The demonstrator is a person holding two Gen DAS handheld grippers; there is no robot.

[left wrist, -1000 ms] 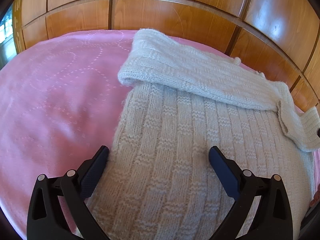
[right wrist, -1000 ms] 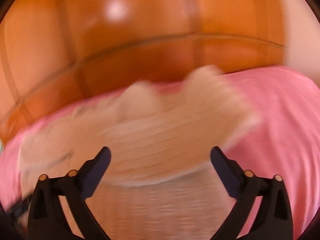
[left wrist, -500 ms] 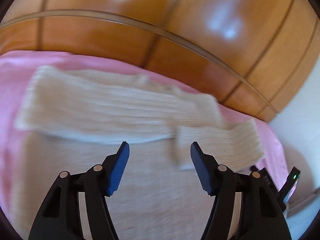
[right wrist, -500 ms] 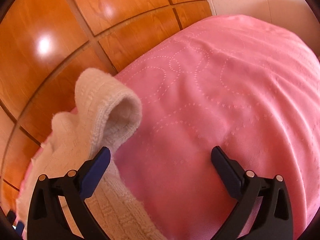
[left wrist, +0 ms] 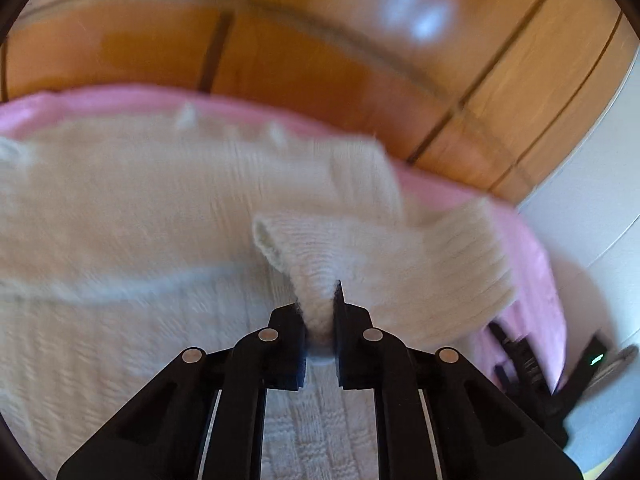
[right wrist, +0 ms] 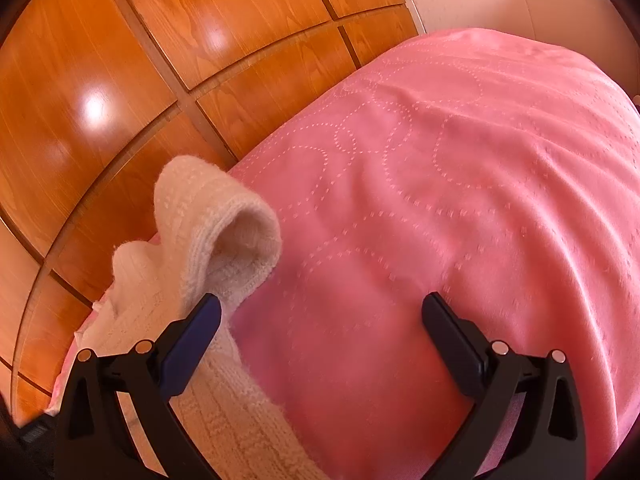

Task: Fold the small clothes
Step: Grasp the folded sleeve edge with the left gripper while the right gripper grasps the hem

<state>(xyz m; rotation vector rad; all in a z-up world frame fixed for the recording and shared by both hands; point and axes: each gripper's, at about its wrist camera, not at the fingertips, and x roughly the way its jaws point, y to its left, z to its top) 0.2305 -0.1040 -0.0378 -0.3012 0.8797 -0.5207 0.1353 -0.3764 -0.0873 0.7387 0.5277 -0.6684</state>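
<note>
Sweater (left wrist: pixel 132 208) — cream knit, spread flat on pink bed cover (left wrist: pixel 532 248), wooden headboard (left wrist: pixel 320 60) just behind. Blurred in left wrist view, but textured block knit visible near bottom of frame, plain ribbing on sleeves. One sleeve laid across upper body of garment from left side; second sleeve (left wrist: pixel 452 264) at right, cuff end reaching toward bed edge.

Left tongs (left wrist: pixel 320 312) clenched on a pinch of that second sleeve — fabric bunched into a narrow ridge between the pads, rest of sleeve draped loose to the right. Dark gear and a small green light off the bed at far right, too blurred to name.

Right wrist view: sleeve cuff (right wrist: pixel 224 232) at left, curled open like a tube, resting against sweater body (right wrist: pixel 224 412) beside headboard. Right tongs (right wrist: pixel 320 340) released, jaws wide, nothing between them; left pad just beside the sweater edge — touching or not, cannot tell. Pink cover (right wrist: pixel 460 200) with dotted circle stitching fills the rest.

Handling, judged: light, soft, floppy, no stiffness — follows the tongs and sags wherever unsupported. Fuzzy yarn gives good friction, unlikely to slip, but stretches and snags if dragged. Thick knit means bulky folds that may spring back open. Best hold: ribbed cuff or a seam edge, pinching both layers; for body folds, hem or shoulder corners, one per tong, lifted rather than dragged across the cover.
</note>
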